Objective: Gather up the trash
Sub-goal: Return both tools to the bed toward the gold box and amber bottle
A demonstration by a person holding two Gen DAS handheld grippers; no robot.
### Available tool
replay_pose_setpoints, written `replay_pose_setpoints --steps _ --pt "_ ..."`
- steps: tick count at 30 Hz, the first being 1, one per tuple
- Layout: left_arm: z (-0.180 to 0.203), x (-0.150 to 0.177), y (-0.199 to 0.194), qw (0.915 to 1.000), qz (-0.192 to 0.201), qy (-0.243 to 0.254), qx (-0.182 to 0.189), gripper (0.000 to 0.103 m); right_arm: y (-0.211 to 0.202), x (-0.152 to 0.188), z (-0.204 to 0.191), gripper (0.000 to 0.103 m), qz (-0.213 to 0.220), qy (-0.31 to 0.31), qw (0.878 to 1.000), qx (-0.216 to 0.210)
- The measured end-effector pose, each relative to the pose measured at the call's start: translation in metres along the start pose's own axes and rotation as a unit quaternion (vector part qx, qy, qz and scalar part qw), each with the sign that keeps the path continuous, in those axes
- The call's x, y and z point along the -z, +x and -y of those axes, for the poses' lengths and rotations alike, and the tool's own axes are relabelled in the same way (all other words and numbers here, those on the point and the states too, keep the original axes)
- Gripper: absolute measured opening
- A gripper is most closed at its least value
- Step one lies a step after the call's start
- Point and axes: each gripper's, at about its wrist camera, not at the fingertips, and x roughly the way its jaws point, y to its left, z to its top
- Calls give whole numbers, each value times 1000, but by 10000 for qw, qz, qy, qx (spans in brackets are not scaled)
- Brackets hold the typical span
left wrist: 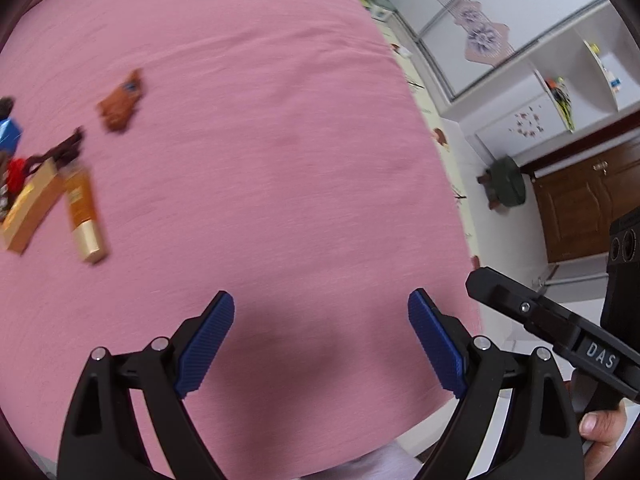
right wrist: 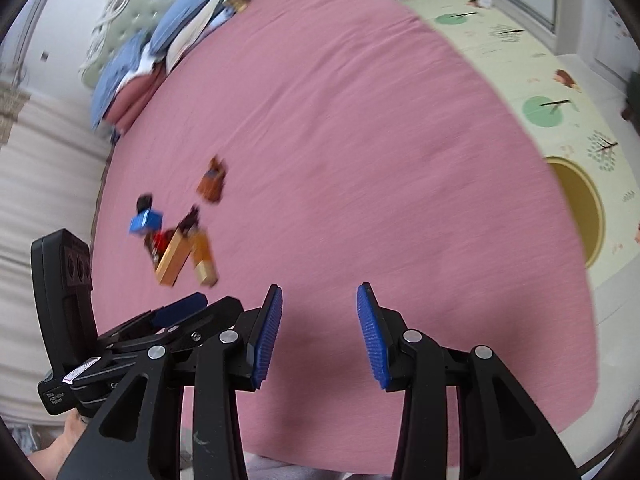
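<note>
Trash lies in a loose pile on the pink bed sheet (left wrist: 260,140): an orange tube (left wrist: 84,216), a tan cardboard box (left wrist: 28,212), a brown wrapper (left wrist: 120,104), a blue packet (left wrist: 8,132) and dark and red scraps. The right wrist view shows the same pile: the tube (right wrist: 204,256), the box (right wrist: 172,260), the brown wrapper (right wrist: 212,184), the blue packet (right wrist: 146,220). My left gripper (left wrist: 320,320) hangs open and empty over bare sheet, right of the pile. My right gripper (right wrist: 319,320) is open too, with nothing between its pads.
Blue and pink pillows (right wrist: 160,48) lie by the padded headboard (right wrist: 132,12). A patterned play mat (right wrist: 560,92) covers the floor beside the bed. A green stool (left wrist: 506,188), a brown cabinet (left wrist: 580,200) and white wardrobes (left wrist: 520,28) stand beyond. A hand (left wrist: 600,428) holds the other gripper.
</note>
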Motion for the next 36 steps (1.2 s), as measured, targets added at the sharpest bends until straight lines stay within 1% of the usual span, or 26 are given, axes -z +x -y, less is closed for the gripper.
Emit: replay_pose_setpoints --steps 6,13,14,16,18,20,22,26,29,33,36 --pt "-69 10 -20 9995 48 -300 -115 88 39 18 -63 39 -224 -274 9993 -134" --pt "-147 13 -41 9975 173 -593 -329 88 80 25 -122 41 -422 -555 9974 -184" --pt "-158 12 -43 9972 183 -623 -370 88 85 24 -129 42 -442 -581 9972 -188" --pt "-181 9 -47 9966 182 -661 -467 88 97 23 -143 52 -466 -632 9968 -160" --pt "-197 4 -47 9961 150 -672 -546 89 109 22 -155 52 -484 -660 9966 -125" --pt "-215 -1 -47 9957 153 -644 -644 89 124 19 -166 53 -532 -667 9963 -82" --pt "-233 -5 -45 9949 137 -555 -825 89 138 16 -174 53 -588 -665 9960 -64" --pt "-260 -18 -39 9943 70 -408 -983 89 169 12 -189 53 -748 -748 9944 67" --pt "-273 -28 -32 9935 5 -244 -1107 89 189 9 -198 53 -831 -800 9932 139" --pt "-289 -43 -17 9902 -108 32 -1389 89 217 3 -206 53 -988 -815 9915 246" --pt "-305 -56 -2 9897 -230 16 -1416 89 236 -2 -210 53 -1082 -858 9899 331"
